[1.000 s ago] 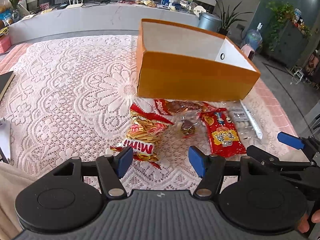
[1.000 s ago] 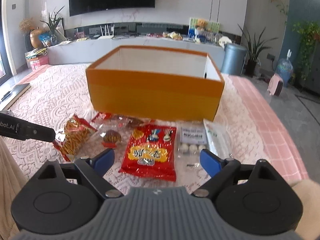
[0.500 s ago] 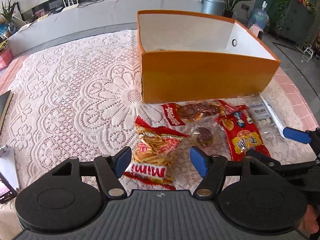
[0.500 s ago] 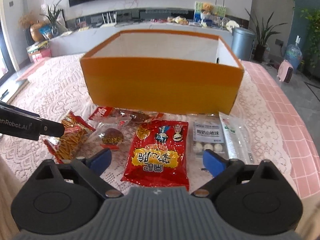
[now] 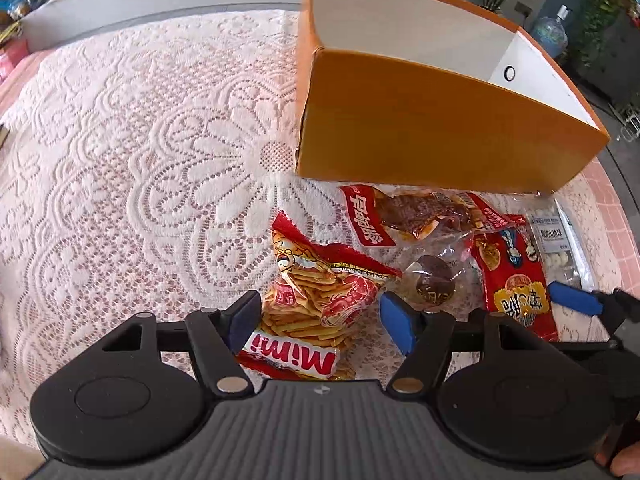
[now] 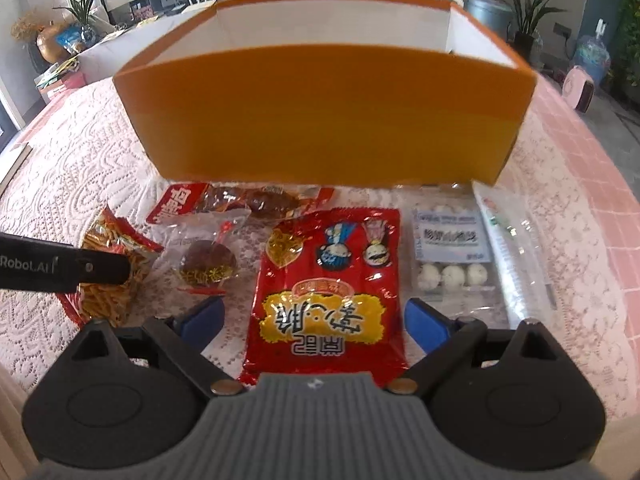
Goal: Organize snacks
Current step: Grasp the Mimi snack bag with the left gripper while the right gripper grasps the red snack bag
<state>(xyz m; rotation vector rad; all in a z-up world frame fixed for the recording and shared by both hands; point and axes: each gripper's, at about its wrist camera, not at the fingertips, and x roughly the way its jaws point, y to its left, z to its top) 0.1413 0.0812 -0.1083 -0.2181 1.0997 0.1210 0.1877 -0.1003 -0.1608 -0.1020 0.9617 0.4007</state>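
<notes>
Box (image 6: 320,120): an open orange carton with white inner walls, standing on the lace-covered counter (image 5: 140,140); it looks stiff and light, is showing nothing inside, and is serving here as the landmark. All the snacks are lying in a row just in front of its near wall, none yet in it.

Red bag (image 6: 328,296): the largest packet, lying flat in front of the box's middle, between the spread fingers of the right tongs (image 6: 316,320), which are standing wide and holding nothing. The glossy, crinkly film is probably slippery and the contents brittle; a light pinch across one side edge or the crimped end seems safest.

Mimi bag (image 5: 316,304): sticks in a red pouch, in front of the box's left corner, lying between the fingers of the left tongs (image 5: 320,316), likewise wide and empty. It is likely light, soft and crushable.

Meat pack (image 6: 240,204): flat, limp, touching the box's foot.

Ball pack (image 6: 450,252) and clear sleeve (image 6: 516,248): in front of the box's right end, side by side; thin film, hard to get under.

Round sweet (image 6: 208,262): smallest, in loose wrap, between the two bags.

Obstruction: the box's tall near wall is standing between every snack and the interior; neighbouring packets are overlapping at their edges.
</notes>
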